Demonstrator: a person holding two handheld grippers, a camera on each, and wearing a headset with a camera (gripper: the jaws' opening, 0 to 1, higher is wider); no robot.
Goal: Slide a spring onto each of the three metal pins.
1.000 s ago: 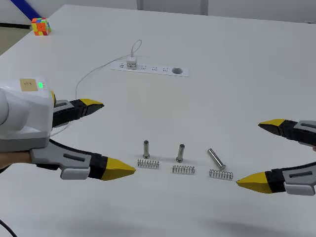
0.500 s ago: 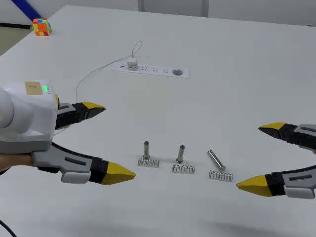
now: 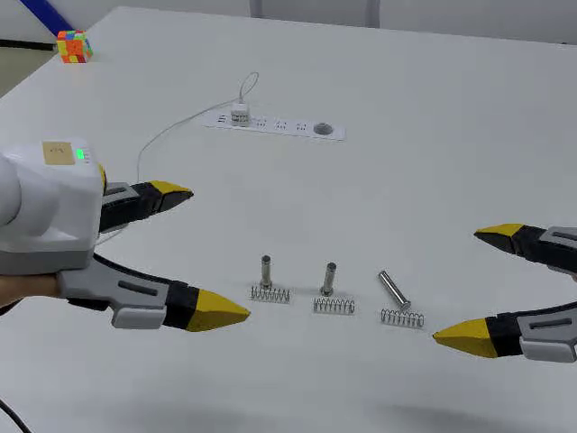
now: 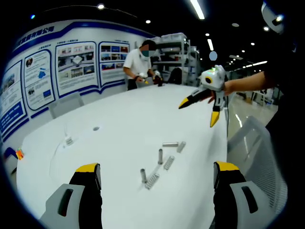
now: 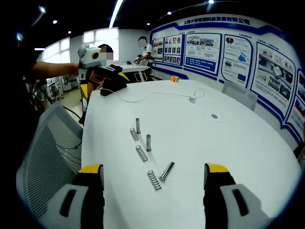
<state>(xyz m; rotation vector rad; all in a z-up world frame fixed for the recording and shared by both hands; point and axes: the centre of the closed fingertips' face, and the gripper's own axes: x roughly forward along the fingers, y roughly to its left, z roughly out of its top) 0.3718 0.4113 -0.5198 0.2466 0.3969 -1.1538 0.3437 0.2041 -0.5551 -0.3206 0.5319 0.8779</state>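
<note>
Left gripper (image 3: 215, 253): at 9 o'clock of the row of parts in the head view; jaws spread wide; nothing between them; held above the table (image 3: 433, 135), clear of every part.
Right gripper (image 3: 458, 285): at 3 o'clock of the row; jaws likewise spread wide and holding nothing; lower tip near the right spring (image 3: 402, 317), not touching it.
Left pin (image 3: 266, 270): standing upright on the table; bare, no spring on it.
Middle pin (image 3: 329, 277): standing upright, at 3 o'clock of the left pin; bare.
Right pin (image 3: 393, 289): lying flat, running from 11 o'clock to 5 o'clock; bare.
Left spring (image 3: 270, 294): lying flat at 6 o'clock of the left pin, just beside its foot; contact cannot be told.
Middle spring (image 3: 334, 307): lying flat at 6 o'clock of the middle pin, just beside its foot.
Right spring: lying flat at 6 o'clock of the right pin, close under its lower end.
Power strip (image 3: 275, 125): at 12 o'clock of the pins, well apart from them; a white plug in its left end.
Cable (image 3: 171, 135): runs from the plug toward 8 o'clock, passing behind the left gripper.
Cube (image 3: 74, 47): coloured; at the far table corner, 10 o'clock.
</note>
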